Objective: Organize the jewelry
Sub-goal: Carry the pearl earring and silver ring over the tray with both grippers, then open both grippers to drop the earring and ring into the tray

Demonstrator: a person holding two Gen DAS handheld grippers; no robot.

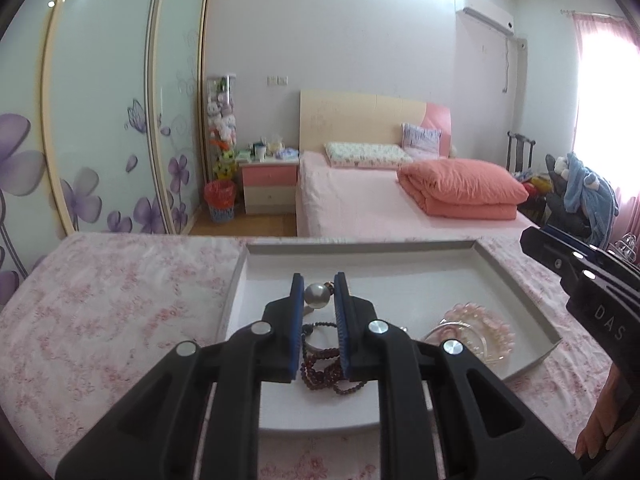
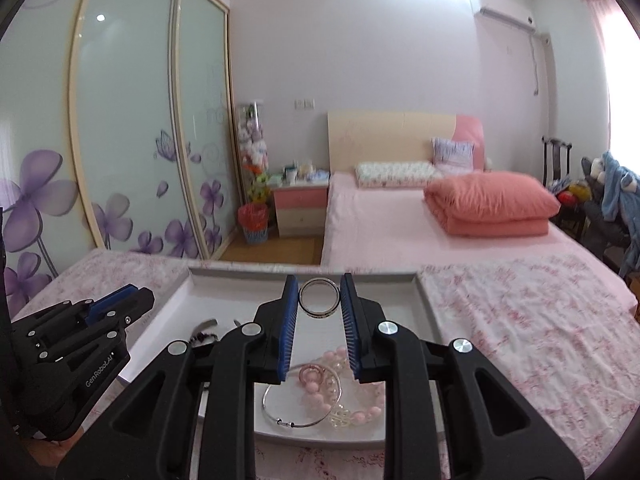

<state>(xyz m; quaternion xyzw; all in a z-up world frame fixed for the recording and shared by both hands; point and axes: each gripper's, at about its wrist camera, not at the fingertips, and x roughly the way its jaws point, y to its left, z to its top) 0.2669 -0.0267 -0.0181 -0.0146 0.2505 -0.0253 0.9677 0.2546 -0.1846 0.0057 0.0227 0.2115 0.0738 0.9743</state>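
A shallow grey tray [image 1: 360, 246] lies on a pink flowered cloth. My left gripper [image 1: 317, 290] is shut on a large grey pearl [image 1: 318, 299], held above the tray; a thin cord shows beside the pearl. Below it in the tray lie a dark red bead string [image 1: 325, 374] and pink bead bracelets [image 1: 478, 330]. My right gripper [image 2: 320, 294] is shut on a silver ring [image 2: 316, 313], held upright over the tray [image 2: 424, 292]. Under it lie a pink bead bracelet [image 2: 320, 394], a thin silver bangle [image 2: 280, 420] and clear beads [image 2: 344, 420]. Each gripper shows in the other's view: the right gripper [image 1: 560, 258] and the left gripper [image 2: 128, 296].
The flowered cloth [image 2: 520, 340] spreads around the tray on a flat surface. Beyond its far edge stand a bed with an orange folded quilt [image 1: 460, 192], a pink nightstand [image 1: 270, 184], a red bin [image 1: 220, 200] and wardrobe doors with purple flowers [image 1: 120, 140].
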